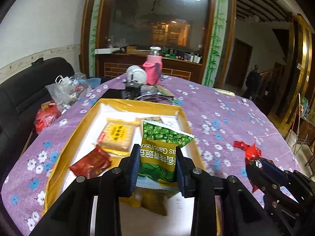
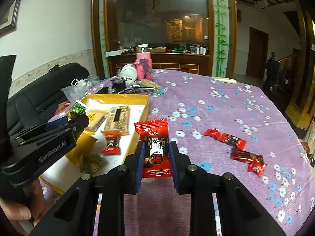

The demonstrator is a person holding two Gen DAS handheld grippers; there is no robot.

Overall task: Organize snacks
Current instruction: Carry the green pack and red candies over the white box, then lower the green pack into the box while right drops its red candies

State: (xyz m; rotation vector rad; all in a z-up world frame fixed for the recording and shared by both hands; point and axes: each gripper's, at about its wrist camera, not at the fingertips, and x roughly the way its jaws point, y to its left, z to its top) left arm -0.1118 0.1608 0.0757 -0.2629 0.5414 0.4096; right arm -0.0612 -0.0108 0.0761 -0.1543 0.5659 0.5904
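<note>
A: Left wrist view: where's the green pea packet (image 1: 157, 153)?
B: Clamped in the left tongs (image 1: 156, 166), above the yellow box (image 1: 65, 137).
A: Right tongs (image 2: 156, 160)?
B: Clamped on a red candy (image 2: 155, 149), just beside that box.

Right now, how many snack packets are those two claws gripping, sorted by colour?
1 green packet, in the left gripper
1 red packet, in the right gripper
Total: 2
</note>
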